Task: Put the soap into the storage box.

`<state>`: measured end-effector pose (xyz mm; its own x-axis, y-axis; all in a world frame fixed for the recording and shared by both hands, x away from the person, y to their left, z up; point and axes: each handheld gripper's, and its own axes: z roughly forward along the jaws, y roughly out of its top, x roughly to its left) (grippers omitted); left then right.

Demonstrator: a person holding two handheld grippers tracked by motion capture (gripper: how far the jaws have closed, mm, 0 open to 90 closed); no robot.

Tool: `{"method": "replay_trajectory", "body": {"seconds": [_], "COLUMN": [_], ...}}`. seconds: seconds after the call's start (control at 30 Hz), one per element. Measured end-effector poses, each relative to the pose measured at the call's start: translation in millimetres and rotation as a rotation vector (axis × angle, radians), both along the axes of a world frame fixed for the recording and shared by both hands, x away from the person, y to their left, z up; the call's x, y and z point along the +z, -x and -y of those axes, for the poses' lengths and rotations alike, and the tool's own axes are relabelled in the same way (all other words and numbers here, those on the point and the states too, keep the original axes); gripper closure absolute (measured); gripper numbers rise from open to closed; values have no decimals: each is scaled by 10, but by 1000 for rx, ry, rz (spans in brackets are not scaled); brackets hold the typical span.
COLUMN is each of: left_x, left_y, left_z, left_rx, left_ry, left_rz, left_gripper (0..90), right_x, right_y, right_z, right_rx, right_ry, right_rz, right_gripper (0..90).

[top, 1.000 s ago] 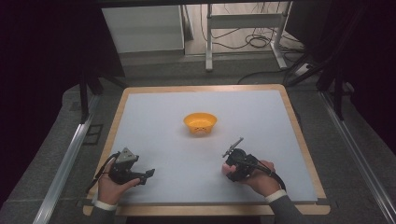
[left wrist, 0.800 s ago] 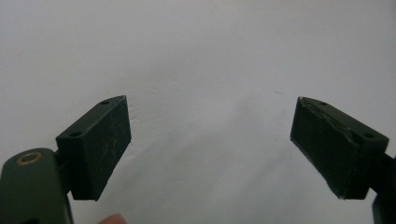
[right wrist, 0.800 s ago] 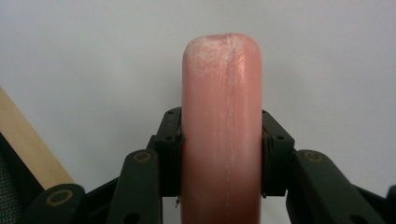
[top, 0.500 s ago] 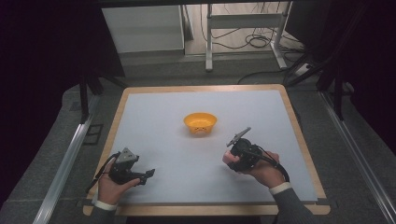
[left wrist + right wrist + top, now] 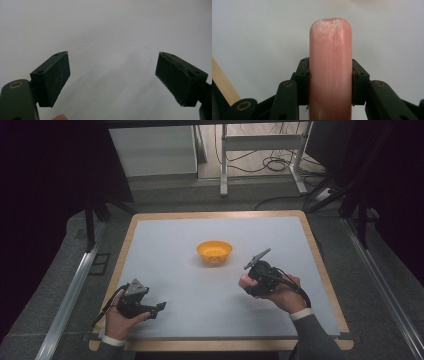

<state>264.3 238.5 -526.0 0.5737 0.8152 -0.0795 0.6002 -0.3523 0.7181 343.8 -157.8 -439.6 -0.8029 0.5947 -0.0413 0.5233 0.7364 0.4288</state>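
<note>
While right gripper (image 5: 330, 82) clamps sausage (image 5: 330, 67); left gripper (image 5: 112, 77) gapes.

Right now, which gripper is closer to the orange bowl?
Right. The right gripper, holding a pink sausage-like piece, sits just in front of and to the right of the orange bowl. The left gripper is open, farther off at the table's near left corner.

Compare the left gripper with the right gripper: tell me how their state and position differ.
The left gripper has its jaws spread wide with nothing between them; the right gripper is clamped on a pink, round-ended sausage-shaped object. In the high view, the left gripper sits near the table's front-left corner, while the right gripper is nearer the orange bowl. Both are hand-held black two-jaw tools over the pale blue-grey tabletop.
</note>
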Motion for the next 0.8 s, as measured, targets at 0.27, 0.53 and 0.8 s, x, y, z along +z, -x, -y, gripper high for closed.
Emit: {"method": "replay_trajectory", "body": {"seconds": [0.27,0.53,0.8], "left_x": [-4,-6,-12], "left_y": [-7,-11,-15], "left_z": [3,3,8], "left_rx": [-7,-9,-9], "left_ry": [-4,-7,-10], "left_rz": [0,-1,-4], "left_gripper": [129,129,129], "right_x": [41,92,139], "right_y": [-66,-153,-228], "right_z": [-31,-77,-128], "right_rx": [3,19,30], "right_ry": [-1,-8,-12], "right_rz": [3,17,17], "right_gripper": [596,596,596]}}
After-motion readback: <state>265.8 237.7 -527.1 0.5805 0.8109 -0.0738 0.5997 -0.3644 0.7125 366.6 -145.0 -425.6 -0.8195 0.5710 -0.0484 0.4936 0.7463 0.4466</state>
